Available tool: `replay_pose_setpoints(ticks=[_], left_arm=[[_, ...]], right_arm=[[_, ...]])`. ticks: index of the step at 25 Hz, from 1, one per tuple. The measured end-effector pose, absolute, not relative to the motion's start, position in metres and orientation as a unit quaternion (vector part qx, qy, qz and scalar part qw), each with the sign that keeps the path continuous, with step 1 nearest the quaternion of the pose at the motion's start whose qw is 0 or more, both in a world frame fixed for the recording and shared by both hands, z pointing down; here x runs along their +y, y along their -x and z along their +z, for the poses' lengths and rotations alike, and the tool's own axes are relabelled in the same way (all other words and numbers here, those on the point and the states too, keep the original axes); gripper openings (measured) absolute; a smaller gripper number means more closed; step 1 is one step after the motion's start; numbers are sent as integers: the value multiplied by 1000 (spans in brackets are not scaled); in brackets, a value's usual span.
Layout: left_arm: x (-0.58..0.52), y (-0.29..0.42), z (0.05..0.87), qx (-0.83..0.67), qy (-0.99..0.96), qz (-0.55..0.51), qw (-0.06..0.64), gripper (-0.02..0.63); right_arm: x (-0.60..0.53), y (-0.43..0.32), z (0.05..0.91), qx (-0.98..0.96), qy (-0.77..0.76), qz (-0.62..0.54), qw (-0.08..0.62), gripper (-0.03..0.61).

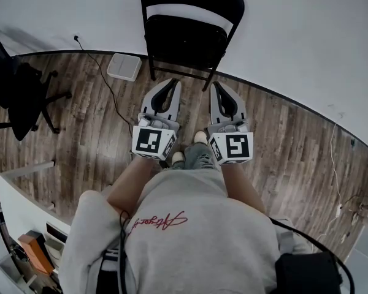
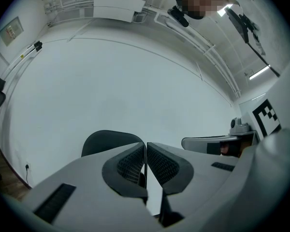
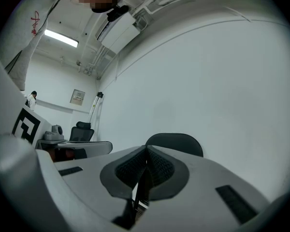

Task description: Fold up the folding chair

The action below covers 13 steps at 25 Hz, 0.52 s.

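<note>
A black folding chair stands unfolded against the white wall, its seat facing me. My left gripper and right gripper hover side by side just in front of the seat's front edge, apart from it. Both are shut with nothing between the pads. In the left gripper view the rounded backrest rises behind the closed left gripper. The right gripper view shows the backrest beyond the closed right gripper.
A black office chair stands at the left on the wood floor. A white box with a cable lies left of the folding chair. More cables run along the wall at the right. The person's shoes are below the grippers.
</note>
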State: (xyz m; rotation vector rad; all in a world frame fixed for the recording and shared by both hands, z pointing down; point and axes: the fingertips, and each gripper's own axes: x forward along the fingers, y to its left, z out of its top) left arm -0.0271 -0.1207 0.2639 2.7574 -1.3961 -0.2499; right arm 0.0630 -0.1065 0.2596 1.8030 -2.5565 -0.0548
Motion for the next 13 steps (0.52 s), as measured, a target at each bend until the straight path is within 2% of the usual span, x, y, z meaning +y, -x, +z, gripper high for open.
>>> replay_pose_setpoints(ticks=[13], left_arm=[[-125,23,263,-453,-888,-77,29,34]], right_arm=[[-109,-71,260,-816,-578,-17,9,17]])
